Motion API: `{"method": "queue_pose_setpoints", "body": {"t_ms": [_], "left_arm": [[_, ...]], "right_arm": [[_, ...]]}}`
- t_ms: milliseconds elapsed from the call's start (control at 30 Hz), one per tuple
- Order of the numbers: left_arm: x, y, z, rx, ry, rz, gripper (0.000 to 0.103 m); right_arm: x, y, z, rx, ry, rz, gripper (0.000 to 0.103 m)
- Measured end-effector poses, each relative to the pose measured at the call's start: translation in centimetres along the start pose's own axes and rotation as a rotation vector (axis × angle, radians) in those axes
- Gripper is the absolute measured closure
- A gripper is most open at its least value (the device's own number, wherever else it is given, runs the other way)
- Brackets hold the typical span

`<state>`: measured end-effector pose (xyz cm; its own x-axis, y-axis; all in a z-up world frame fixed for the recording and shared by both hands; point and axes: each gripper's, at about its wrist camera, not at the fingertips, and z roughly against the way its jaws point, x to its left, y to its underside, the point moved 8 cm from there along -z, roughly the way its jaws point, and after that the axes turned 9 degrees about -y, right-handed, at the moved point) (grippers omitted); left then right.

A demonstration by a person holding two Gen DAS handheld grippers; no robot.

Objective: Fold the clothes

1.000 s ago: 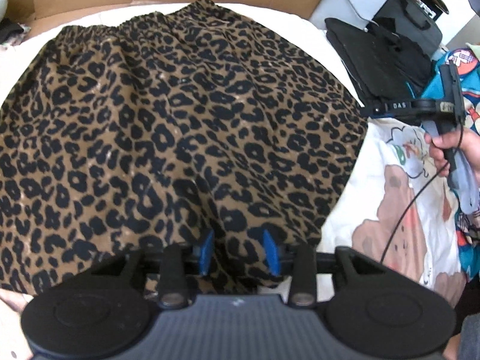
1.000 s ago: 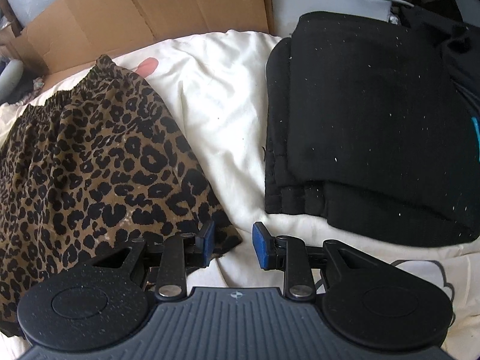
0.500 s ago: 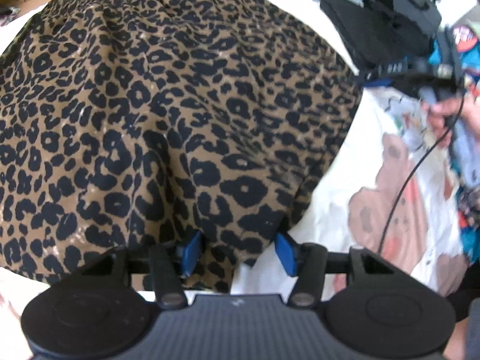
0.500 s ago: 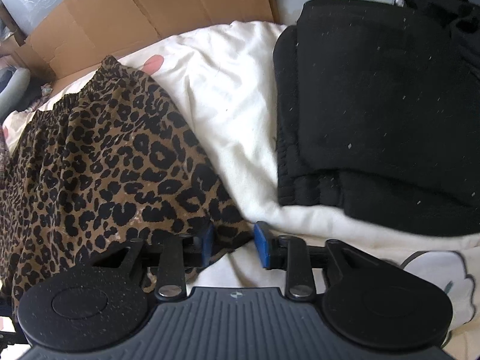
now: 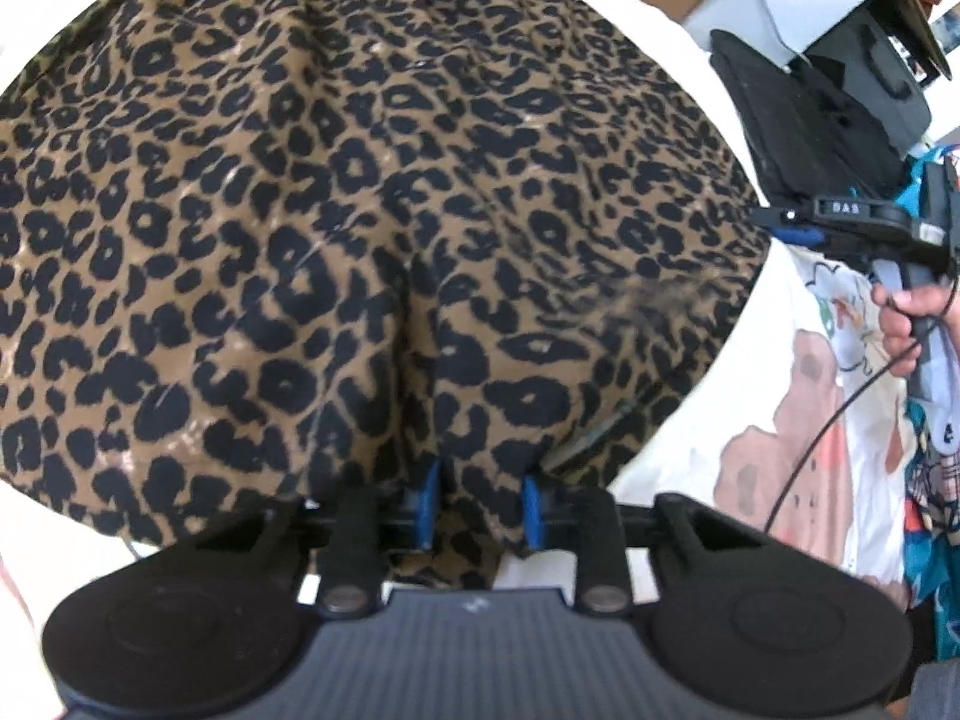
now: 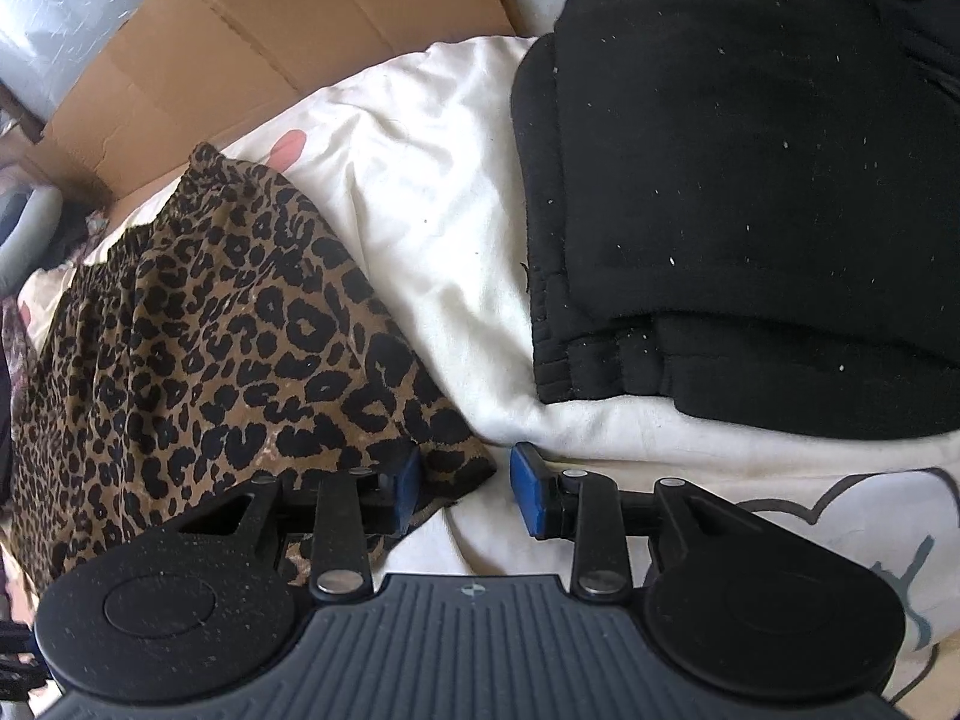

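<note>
Hem of leopard skirt [image 5: 372,228] is pinched by L gripper [image 5: 477,507], jaws just closed in. R gripper [image 6: 465,489] is held apart, skirt corner between, not clamped.

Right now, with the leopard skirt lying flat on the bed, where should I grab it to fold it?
Grip the leopard skirt by its near hem corners, coming down from the hem side: the hem lies loose toward you and the gathered waistband lies far. The left gripper already bunches hem; the right gripper straddles the corner.
</note>
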<state>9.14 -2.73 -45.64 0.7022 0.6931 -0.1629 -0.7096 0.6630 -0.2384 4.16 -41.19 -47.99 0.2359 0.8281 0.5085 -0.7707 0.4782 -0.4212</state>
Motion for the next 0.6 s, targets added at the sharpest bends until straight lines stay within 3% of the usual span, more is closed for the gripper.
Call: {"method": "queue_pose_setpoints", "body": {"t_ms": [167,433,600], "left_arm": [[-0.2,0.5,0.0,-0.003,-0.037,-0.054,0.088],[-1.3,1.0,-0.1,-0.013,-0.011,-0.063,0.079],[-1.6,1.9,-0.2,-0.005,0.027,-0.043,0.080]], "right_arm": [[0.1,0.2,-0.3,-0.009,-0.019,0.005,0.058],[0.9,0.3,0.7,0.013,-0.068,-0.003,0.094],[2.1,-0.3,2.7,-0.046,-0.072,0.054,0.098]]}}
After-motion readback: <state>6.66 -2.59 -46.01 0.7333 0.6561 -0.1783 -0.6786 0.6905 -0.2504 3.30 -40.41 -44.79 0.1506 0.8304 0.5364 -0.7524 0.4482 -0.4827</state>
